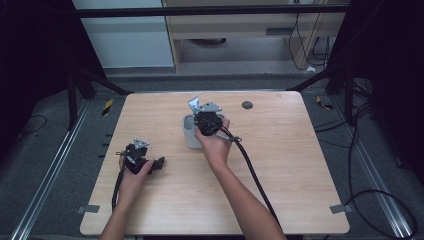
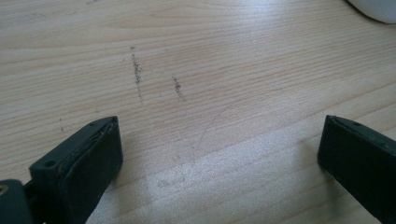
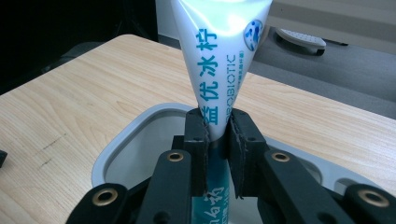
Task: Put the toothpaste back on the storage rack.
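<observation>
My right gripper (image 3: 217,123) is shut on a white tube (image 3: 219,56) with blue lettering. It pinches the tube low on its flattened, widening part, and the tube stands upright. Its teal lower part reaches down into a pale grey holder (image 3: 126,140) on the table. In the high view the right gripper (image 1: 207,122) hangs over this holder (image 1: 189,135) at the table's middle. My left gripper (image 1: 159,163) lies on the wood at the left with its jaws pointing right. In its own view the left gripper (image 2: 219,140) is open, with bare wood between the jaws.
A small dark round disc (image 1: 247,105) sits on the wooden table (image 1: 280,200) towards the far right. The right gripper's black cable (image 1: 252,170) trails back across the table. A white rounded edge (image 2: 378,9) shows at the top right of the left gripper view.
</observation>
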A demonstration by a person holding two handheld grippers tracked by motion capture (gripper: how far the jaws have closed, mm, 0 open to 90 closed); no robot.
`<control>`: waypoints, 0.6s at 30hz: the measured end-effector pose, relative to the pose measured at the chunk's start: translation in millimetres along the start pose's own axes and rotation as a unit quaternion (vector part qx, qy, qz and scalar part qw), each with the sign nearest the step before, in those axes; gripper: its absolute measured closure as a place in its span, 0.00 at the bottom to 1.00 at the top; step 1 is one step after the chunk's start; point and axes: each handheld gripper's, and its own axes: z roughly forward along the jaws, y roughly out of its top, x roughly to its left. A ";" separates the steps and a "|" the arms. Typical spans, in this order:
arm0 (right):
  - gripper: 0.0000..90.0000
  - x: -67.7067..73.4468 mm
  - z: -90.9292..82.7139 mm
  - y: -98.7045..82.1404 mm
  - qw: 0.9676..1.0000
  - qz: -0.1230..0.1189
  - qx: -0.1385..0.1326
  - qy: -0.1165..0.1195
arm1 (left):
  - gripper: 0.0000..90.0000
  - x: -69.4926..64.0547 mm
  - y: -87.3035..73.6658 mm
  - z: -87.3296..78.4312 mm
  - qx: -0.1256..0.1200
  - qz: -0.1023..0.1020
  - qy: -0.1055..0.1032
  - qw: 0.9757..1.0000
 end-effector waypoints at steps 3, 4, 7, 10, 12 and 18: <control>0.87 -0.5 0.2 0.5 1.000 0.002 0.002 0.002 | 0.00 0.0 0.0 0.0 0.000 0.000 0.000 1.000; 0.87 -0.6 0.2 0.7 1.000 0.003 0.003 0.002 | 0.00 0.0 0.0 0.0 0.000 0.000 0.000 1.000; 0.87 -1.1 0.3 1.0 1.000 0.003 0.004 0.004 | 0.00 0.0 0.0 0.0 0.000 0.000 0.000 1.000; 0.87 -1.5 0.1 1.0 1.000 0.002 0.004 0.005 | 0.00 0.0 0.0 0.0 0.000 0.000 0.000 1.000; 0.86 -1.9 0.1 1.2 1.000 0.003 0.005 0.007 | 0.00 0.0 0.0 0.0 0.000 0.000 0.000 1.000; 0.84 -2.4 0.1 1.6 1.000 0.003 0.008 0.011 | 0.00 0.1 0.1 0.1 0.000 0.000 0.000 1.000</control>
